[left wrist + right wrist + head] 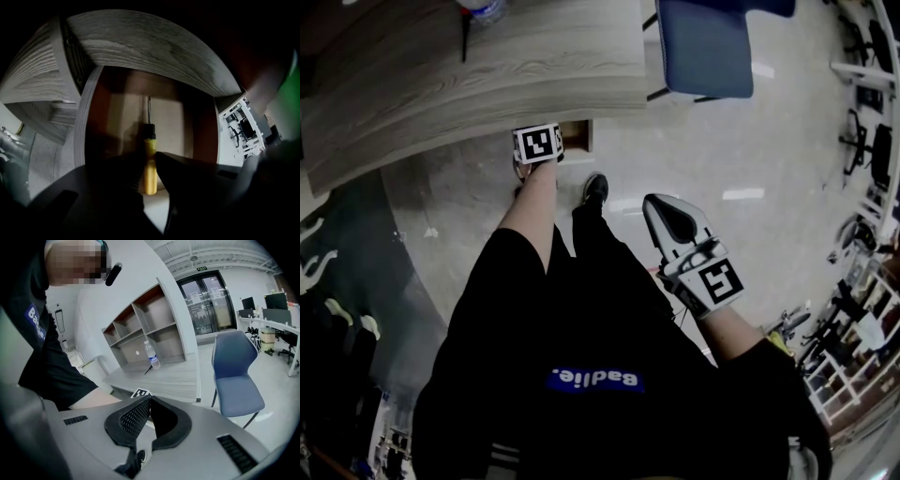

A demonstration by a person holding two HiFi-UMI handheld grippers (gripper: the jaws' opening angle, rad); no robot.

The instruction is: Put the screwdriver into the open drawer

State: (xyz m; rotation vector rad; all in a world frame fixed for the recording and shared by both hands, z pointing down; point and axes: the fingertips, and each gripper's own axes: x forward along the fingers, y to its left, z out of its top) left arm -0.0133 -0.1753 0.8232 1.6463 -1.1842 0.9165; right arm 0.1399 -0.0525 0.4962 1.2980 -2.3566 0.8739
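Observation:
The screwdriver (150, 159), with a yellow handle and a black collar, points away along the pale floor of the open drawer (176, 124). My left gripper (149, 163) reaches down into the drawer, its two dark jaws set against either side of the yellow handle. In the head view only its marker cube (537, 142) shows, at the table's edge beside the drawer (577, 137). My right gripper (673, 221) hangs out to the right over the floor, its jaws shut together with nothing in them (149, 401).
The grey wooden table top (487, 66) overhangs the drawer. A water bottle (151, 355) stands on it. A blue chair (705, 42) stands to the right of the table. The person's shoe (595, 187) is on the floor below the drawer.

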